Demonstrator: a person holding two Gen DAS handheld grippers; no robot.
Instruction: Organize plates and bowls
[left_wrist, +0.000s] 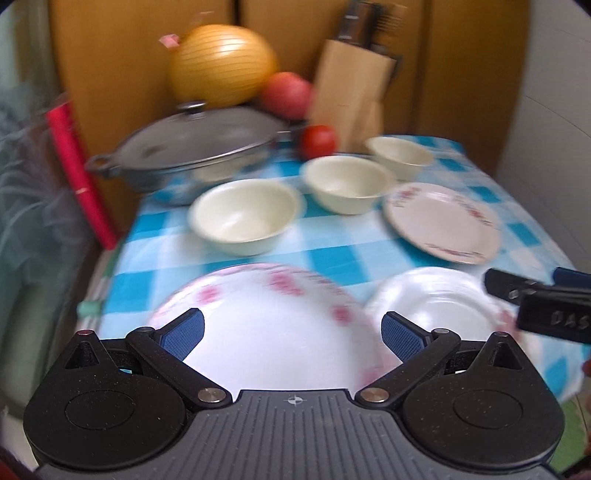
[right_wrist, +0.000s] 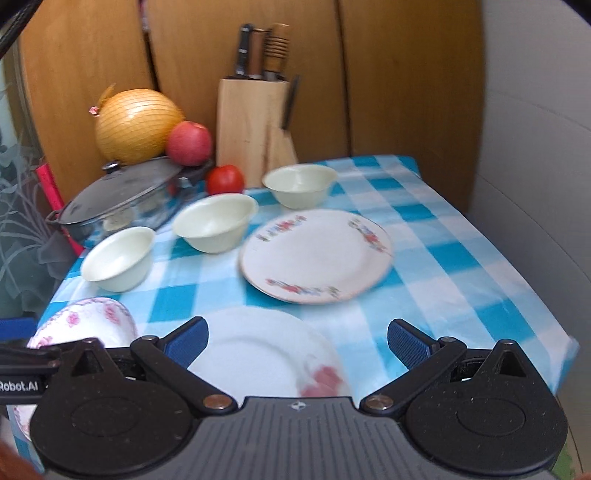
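Three cream bowls stand in a diagonal row on the checked table: near (left_wrist: 243, 218) (right_wrist: 118, 258), middle (left_wrist: 345, 182) (right_wrist: 216, 227), far (left_wrist: 400, 155) (right_wrist: 299, 184). A floral plate (left_wrist: 443, 221) (right_wrist: 316, 254) lies to their right. A white bowl with pink flowers (left_wrist: 266, 325) (right_wrist: 81, 325) sits near the front, under my open, empty left gripper (left_wrist: 291, 332). A white plate with a pink mark (left_wrist: 439, 302) (right_wrist: 266, 354) lies beside it, under my open, empty right gripper (right_wrist: 297, 339).
A lidded dark pan (left_wrist: 195, 147) (right_wrist: 122, 195), a netted yellow fruit (right_wrist: 136, 125), an apple (right_wrist: 188, 142), a tomato (right_wrist: 225, 179) and a knife block (right_wrist: 255, 125) stand at the back by the wooden wall. A red roll (left_wrist: 81, 173) leans at the left. The blue checked tablecloth (right_wrist: 461, 258) drops off at the right.
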